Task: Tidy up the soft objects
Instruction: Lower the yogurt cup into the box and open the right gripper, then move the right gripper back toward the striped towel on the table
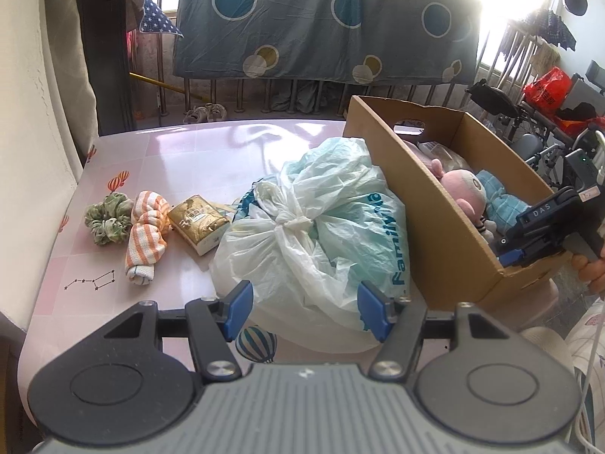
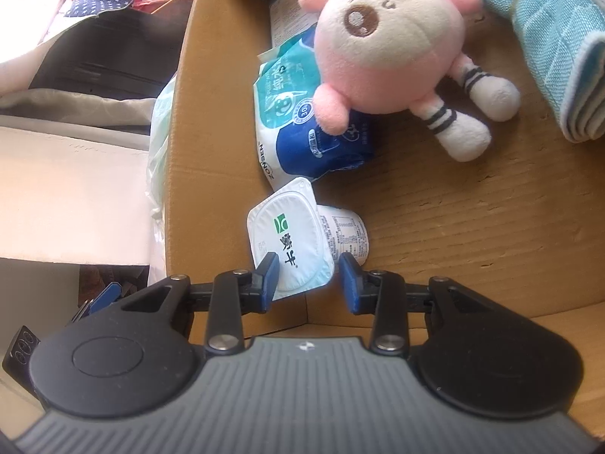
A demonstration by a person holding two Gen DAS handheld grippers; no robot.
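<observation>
A cardboard box (image 1: 427, 204) stands on the pink table (image 1: 181, 151) at the right. Inside lie a pink plush doll (image 2: 385, 49), a folded blue cloth (image 2: 556, 38), a wipes pack (image 2: 302, 121) and a white yogurt cup (image 2: 298, 242) on its side. My right gripper (image 2: 308, 278) reaches into the box's near corner, its blue pads against the cup's lid and body. My left gripper (image 1: 304, 308) hangs open over the near end of a knotted plastic bag (image 1: 314, 234). Left of the bag lie a gold tissue pack (image 1: 200, 223), an orange-striped rolled towel (image 1: 147, 234) and a green scrunchie (image 1: 104, 218).
A cream wall (image 1: 41, 132) borders the table's left side. Behind the table hangs a blue dotted sheet (image 1: 321, 26) over a railing. A wheelchair (image 1: 544, 140) and a red bag (image 1: 546, 89) crowd the far right. A hand (image 1: 591, 268) holds the right gripper beside the box.
</observation>
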